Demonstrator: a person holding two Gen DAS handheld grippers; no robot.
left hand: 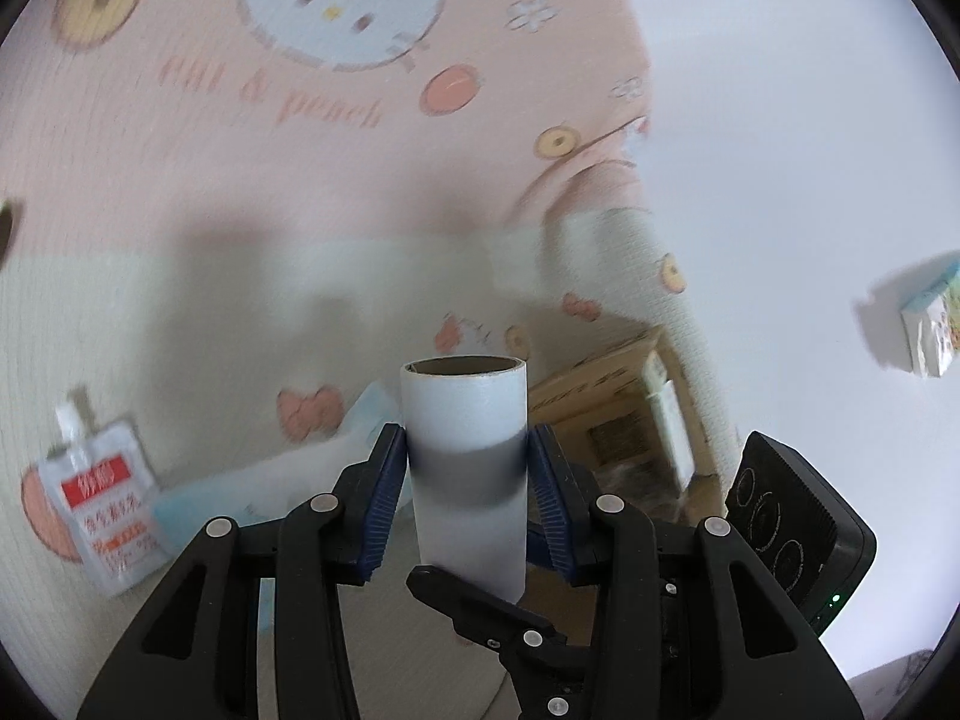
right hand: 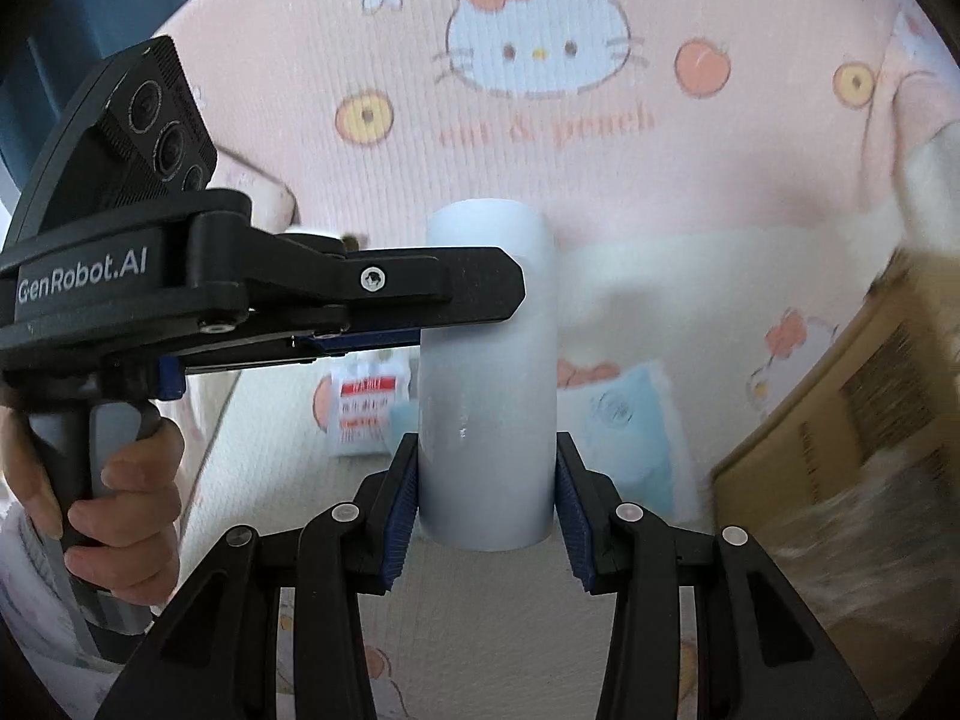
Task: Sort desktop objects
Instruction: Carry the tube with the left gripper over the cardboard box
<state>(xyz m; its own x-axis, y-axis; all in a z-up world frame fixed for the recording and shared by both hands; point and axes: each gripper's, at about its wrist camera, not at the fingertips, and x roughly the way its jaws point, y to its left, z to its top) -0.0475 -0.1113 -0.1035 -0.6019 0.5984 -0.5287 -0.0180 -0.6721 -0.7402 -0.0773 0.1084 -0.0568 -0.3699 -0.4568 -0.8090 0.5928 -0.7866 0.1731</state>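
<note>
A white roll with a cardboard core [left hand: 463,420] stands upright, held in the air between both grippers. My left gripper [left hand: 467,480] is shut on its middle; the roll also shows in the right wrist view [right hand: 487,372]. My right gripper [right hand: 486,498] is shut on its lower end, blue pads [right hand: 403,504] touching both sides. The left gripper's black body [right hand: 384,288] reaches in from the left and clamps the roll higher up. A white pouch with red print [left hand: 105,501] and a light blue packet [right hand: 630,420] lie on the pink cat-print cloth [right hand: 540,150] below.
A brown cardboard box [right hand: 864,396] stands at the right, also in the left wrist view [left hand: 606,414]. A small printed box [left hand: 933,324] sits at the far right on a white surface. A hand [right hand: 120,498] holds the left gripper's handle.
</note>
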